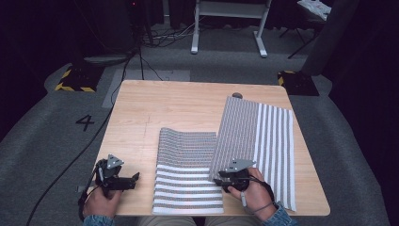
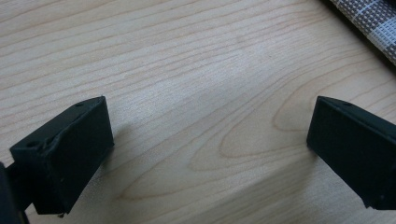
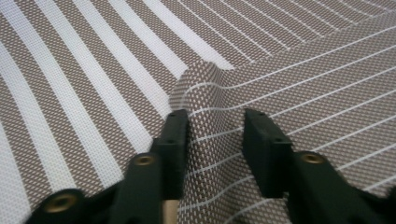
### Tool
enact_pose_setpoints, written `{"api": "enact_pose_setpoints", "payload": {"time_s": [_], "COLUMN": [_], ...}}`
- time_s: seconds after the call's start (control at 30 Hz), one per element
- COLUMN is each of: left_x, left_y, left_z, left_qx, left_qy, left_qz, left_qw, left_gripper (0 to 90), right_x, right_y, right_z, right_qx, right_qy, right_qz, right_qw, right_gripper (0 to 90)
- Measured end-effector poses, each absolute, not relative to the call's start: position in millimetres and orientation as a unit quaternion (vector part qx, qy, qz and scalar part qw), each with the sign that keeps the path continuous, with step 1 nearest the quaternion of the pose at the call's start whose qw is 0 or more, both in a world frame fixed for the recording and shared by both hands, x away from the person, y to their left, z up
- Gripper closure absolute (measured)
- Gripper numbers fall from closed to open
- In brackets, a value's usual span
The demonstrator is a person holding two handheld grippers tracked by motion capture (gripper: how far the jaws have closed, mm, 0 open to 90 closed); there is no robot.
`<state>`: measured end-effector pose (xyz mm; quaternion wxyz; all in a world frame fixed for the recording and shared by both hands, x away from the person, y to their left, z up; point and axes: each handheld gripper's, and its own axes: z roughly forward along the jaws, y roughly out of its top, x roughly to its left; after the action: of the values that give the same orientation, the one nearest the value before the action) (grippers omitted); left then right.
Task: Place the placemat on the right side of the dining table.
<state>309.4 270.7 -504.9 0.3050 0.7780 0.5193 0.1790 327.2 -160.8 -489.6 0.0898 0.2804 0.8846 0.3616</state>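
Two striped woven mats on wooden table [image 1: 141, 113]. Right mat [image 1: 275, 141] lies at the table's right side, its left half folded over so the plain-grey back faces up. Left mat [image 1: 188, 183] sits at front-centre of table, just left of right mat, far edge curled up.

Right gripper [image 1: 221, 181] is at the near-left corner of the right mat's folded flap. In the right gripper view [image 3: 212, 126] jaws are narrowly apart w/ the raised mat fold between them; whether pads actually press it, can't tell.

Left gripper [image 1: 134, 179] is near table's front-left corner, left of the left mat; jaws spread wide [image 2: 205, 135], over bare wood, nothing between.
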Motion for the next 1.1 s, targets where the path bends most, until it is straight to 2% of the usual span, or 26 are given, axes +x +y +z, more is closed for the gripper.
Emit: {"api": "enact_pose_setpoints", "payload": {"time_s": [0.03, 0.07, 0.13, 0.47, 0.67, 0.87, 1.1], "left_x": [309.4, 309.4, 309.4, 309.4, 309.6, 309.6, 309.7], "left_y": [270.7, 270.7, 270.7, 270.7, 271.0, 271.0, 271.0], "left_z": [-504.9, -504.9, -504.9, -504.9, -504.8, -504.8, -504.8], "left_qx": [0.778, 0.778, 0.778, 0.778, 0.778, 0.778, 0.778], "left_qy": [0.519, 0.519, 0.519, 0.519, 0.519, 0.52, 0.52], "left_qz": [0.179, 0.179, 0.179, 0.179, 0.177, 0.177, 0.177], "left_qw": [0.305, 0.305, 0.305, 0.305, 0.306, 0.306, 0.306], "left_gripper": [0.5, 0.4, 0.5, 0.5, 0.4, 0.4, 0.4], "right_x": [327.2, 328.3, 327.3, 307.8, 299.5, 301.6, 312.7], "right_y": [-160.8, -163.8, -166.7, -207.2, -235.8, -255.9, -257.3], "right_z": [-489.6, -485.0, -480.0, -460.5, -463.2, -467.4, -471.9], "right_qx": [0.28, 0.273, 0.277, 0.267, 0.282, 0.304, 0.309], "right_qy": [0.885, 0.888, 0.885, 0.891, 0.894, 0.885, 0.882], "right_qz": [0.362, 0.355, 0.356, 0.34, 0.321, 0.323, 0.315], "right_qw": [0.09, 0.107, 0.112, 0.14, 0.135, 0.144, 0.168], "right_gripper": [74.6, 84.1, 85.9, 86.1, 85.7, 85.4, 85.0]}}
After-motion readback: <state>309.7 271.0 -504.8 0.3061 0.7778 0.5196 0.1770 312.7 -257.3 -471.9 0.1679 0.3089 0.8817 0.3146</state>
